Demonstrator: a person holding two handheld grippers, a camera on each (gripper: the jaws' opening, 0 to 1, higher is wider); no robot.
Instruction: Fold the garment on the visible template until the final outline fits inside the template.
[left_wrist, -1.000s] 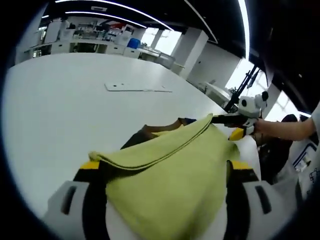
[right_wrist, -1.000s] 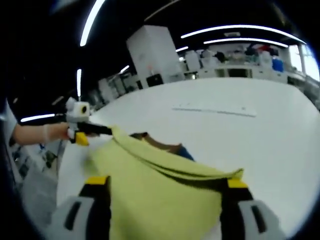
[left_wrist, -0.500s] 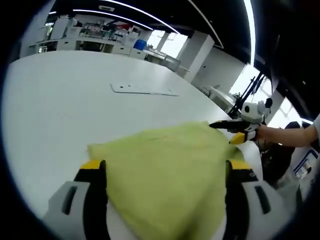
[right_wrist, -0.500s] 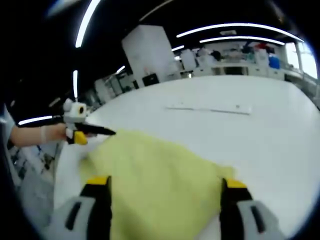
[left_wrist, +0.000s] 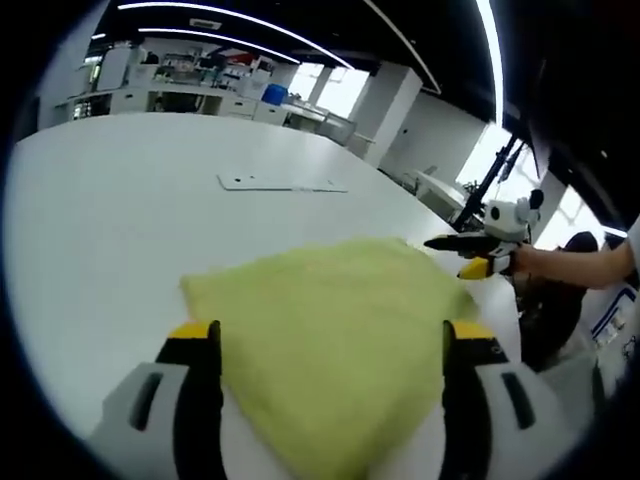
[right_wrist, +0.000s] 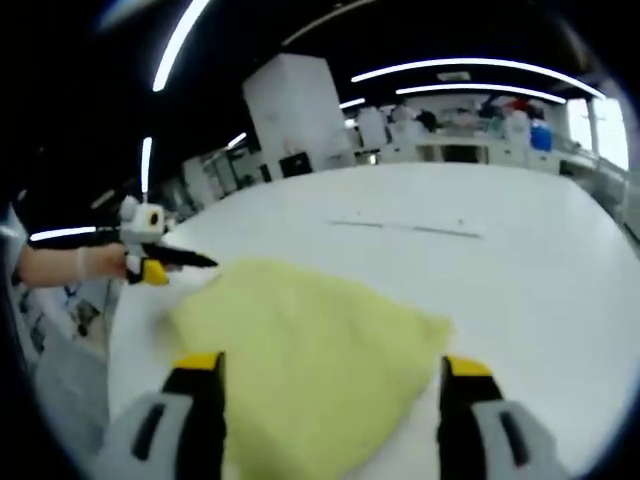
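Observation:
A yellow-green garment (left_wrist: 330, 300) lies flat on the white table (left_wrist: 110, 220), folded into a rough four-sided shape. In the left gripper view my left gripper (left_wrist: 330, 332) stands open, its jaws wide on either side of the cloth's near edge. My right gripper (left_wrist: 440, 241) points at the far right corner, a little off the cloth. In the right gripper view the garment (right_wrist: 300, 330) lies between the wide jaws of my open right gripper (right_wrist: 332, 362). My left gripper (right_wrist: 200, 261) sits just beyond the cloth's left corner. The garment hides whatever lies under it.
A flat white strip (left_wrist: 280, 183) lies farther out on the table, and the same strip (right_wrist: 400, 227) crosses the right gripper view. A person's hand (left_wrist: 545, 262) holds the right gripper at the table's edge. Desks and equipment stand far behind.
A second ago the garment's top layer was lifted, showing a brown and dark piece under it. The layer has come down flat over that piece, and both grippers are now off the cloth.

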